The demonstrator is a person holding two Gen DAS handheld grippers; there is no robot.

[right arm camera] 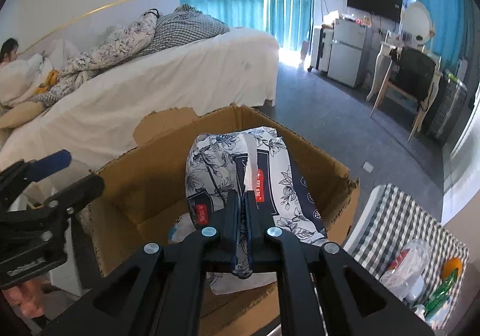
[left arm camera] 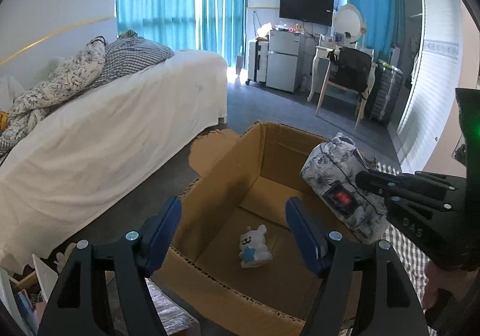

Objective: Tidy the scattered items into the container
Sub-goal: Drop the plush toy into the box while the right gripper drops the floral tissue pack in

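An open cardboard box (left arm camera: 219, 183) stands on the floor beside the bed; it also shows in the right wrist view (right arm camera: 150, 186). A small white plush toy (left arm camera: 255, 247) lies on its bottom. My left gripper (left arm camera: 234, 234) is open and empty over the box's near edge. My right gripper (right arm camera: 242, 201) is shut on a floral tissue pack (right arm camera: 240, 168) and holds it above the box's right side. The pack (left arm camera: 339, 183) and the right gripper (left arm camera: 369, 180) also show in the left wrist view.
A bed with a white sheet (left arm camera: 120, 117) lies to the left. A checked cloth (right arm camera: 399, 216) at the right carries a plastic bag (right arm camera: 405, 270), an orange (right arm camera: 451, 266) and a green packet (right arm camera: 441, 294). A chair (left arm camera: 345, 81) and fridge (left arm camera: 283, 63) stand at the far wall.
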